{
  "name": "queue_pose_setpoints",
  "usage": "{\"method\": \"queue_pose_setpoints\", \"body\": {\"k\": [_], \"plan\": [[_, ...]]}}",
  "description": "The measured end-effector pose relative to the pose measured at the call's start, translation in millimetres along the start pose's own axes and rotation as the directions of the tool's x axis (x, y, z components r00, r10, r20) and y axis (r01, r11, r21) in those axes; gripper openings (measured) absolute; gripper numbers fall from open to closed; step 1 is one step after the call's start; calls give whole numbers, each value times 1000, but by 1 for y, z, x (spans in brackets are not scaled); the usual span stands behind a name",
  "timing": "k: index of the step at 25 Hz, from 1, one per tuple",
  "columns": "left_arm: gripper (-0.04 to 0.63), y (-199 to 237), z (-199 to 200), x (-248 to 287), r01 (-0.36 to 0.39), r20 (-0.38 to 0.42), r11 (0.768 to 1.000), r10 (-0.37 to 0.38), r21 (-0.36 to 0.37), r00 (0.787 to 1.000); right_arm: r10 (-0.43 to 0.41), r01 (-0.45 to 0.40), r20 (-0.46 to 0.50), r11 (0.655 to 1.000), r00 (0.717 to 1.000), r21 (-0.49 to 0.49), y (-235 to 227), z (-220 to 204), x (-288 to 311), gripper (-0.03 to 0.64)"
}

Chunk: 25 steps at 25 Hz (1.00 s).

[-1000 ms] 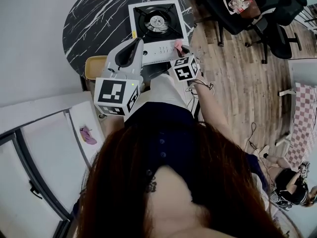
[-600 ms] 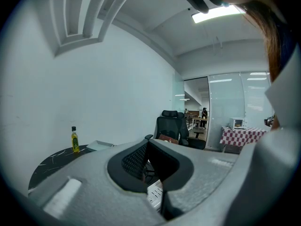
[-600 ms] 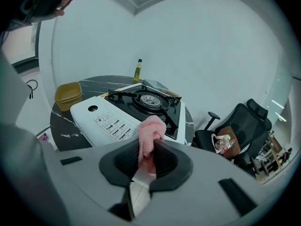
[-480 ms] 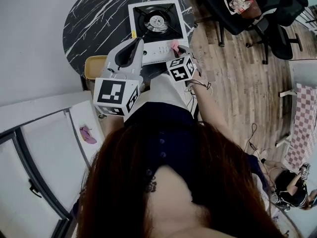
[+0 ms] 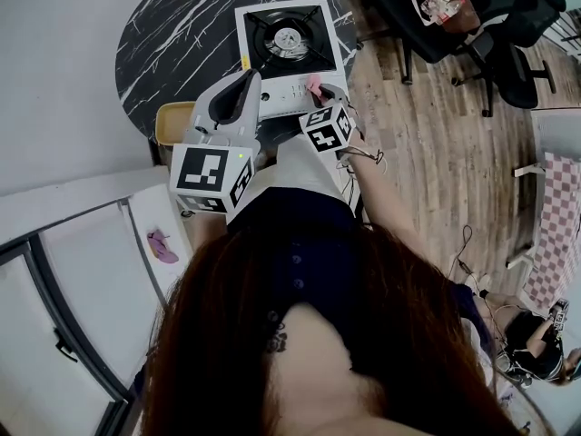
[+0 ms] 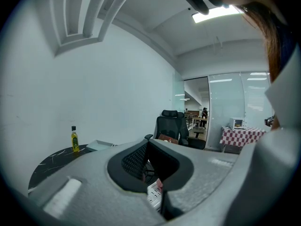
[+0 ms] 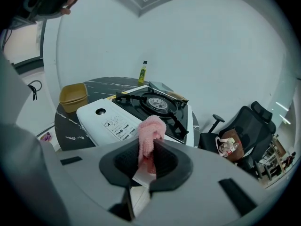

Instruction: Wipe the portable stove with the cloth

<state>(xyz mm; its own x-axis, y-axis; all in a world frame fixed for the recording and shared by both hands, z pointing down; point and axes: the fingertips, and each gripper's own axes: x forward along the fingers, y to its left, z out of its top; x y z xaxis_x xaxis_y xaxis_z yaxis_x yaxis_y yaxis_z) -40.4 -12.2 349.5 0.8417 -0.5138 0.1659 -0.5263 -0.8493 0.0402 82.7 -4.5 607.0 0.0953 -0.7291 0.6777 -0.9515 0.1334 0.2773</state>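
Left of the portable stove (image 5: 287, 36), by its front-left corner, the left gripper (image 5: 241, 94) hangs w/ jaws together, nothing in em. At the stove's front edge the right gripper (image 5: 320, 92) is clamped on the pink cloth (image 5: 314, 83), over the white control panel; can't tell if it's touching.

IMO: press the wad flat, do long passes across the panel and keep it from snagging on the burner grate.

Right gripper view shows the pinch on the cloth properly. Head view only shows a pink bit past the marker cube, but it gives both grippers' spots vs the stove.
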Motion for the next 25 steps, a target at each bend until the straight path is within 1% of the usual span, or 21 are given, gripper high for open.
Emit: {"method": "queue_pose_setpoints", "body": {"k": [14,25], "plan": [[12,11,-2,1,-4,-7,1000,4,-12,1000,33,-33,9,999,999,-28,18,12,6,57],[11,25,-6,-11,-31,1,999,31,-22,1000,57,-56,17,996,998,-76,38,23,11,57]]}}
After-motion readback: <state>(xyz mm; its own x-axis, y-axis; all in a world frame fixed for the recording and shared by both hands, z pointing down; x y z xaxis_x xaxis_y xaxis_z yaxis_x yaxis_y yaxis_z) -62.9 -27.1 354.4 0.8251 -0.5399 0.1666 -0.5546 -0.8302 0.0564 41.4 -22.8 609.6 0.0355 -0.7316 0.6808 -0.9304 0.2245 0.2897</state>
